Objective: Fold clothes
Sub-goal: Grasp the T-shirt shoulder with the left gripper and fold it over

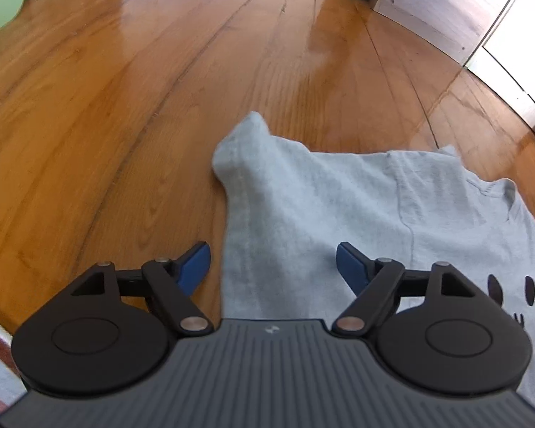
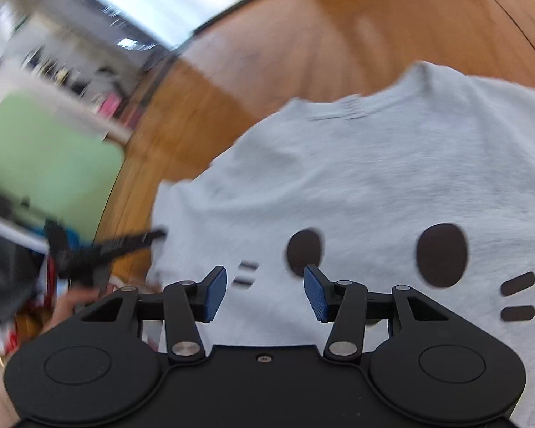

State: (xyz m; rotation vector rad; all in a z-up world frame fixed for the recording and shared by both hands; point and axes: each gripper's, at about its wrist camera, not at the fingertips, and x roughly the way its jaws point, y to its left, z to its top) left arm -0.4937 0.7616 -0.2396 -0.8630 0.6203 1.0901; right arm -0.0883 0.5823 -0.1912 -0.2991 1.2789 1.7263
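The left tongs point(image 1: 273, 267) tilt steeply down toward the desk point(image 1: 132, 114), their blue pads spread wide with nothing held between them. They straddle the left edge of a light grey T-shirt point(image 1: 321, 207): the left pad point(image 1: 195, 265) hangs over bare wood, the right pad point(image 1: 351, 267) over the cloth. Whether either pad touches the surface cannot be told.

The right tongs point(image 2: 265, 294) also point downward, at a shallower slant, and stand partly open and empty above the T-shirt's point(image 2: 356, 178) printed front. Between the blue pads point(image 2: 214, 294) show the dark ovals and short dashes of a cartoon face point(image 2: 442, 255). This view is smeared by motion blur. At its left edge the other tool point(image 2: 100, 249) appears as a dark streak reaching toward the near left corner of the shirt, with part of a person's hand point(image 2: 73, 303) beneath it.

The shirt lies spread on the desk, print side up, collar toward the far side. One sleeve point(image 1: 244, 149) bunches up and sticks out at the far left, seen from the left wrist.

The desk is glossy orange-brown wood with long grain lines and bright reflections. Beyond it stand a pale green chair back point(image 2: 50, 164) at the left, white doors or panels point(image 1: 481, 10) at the far right, and blurred shelving with mixed clutter.
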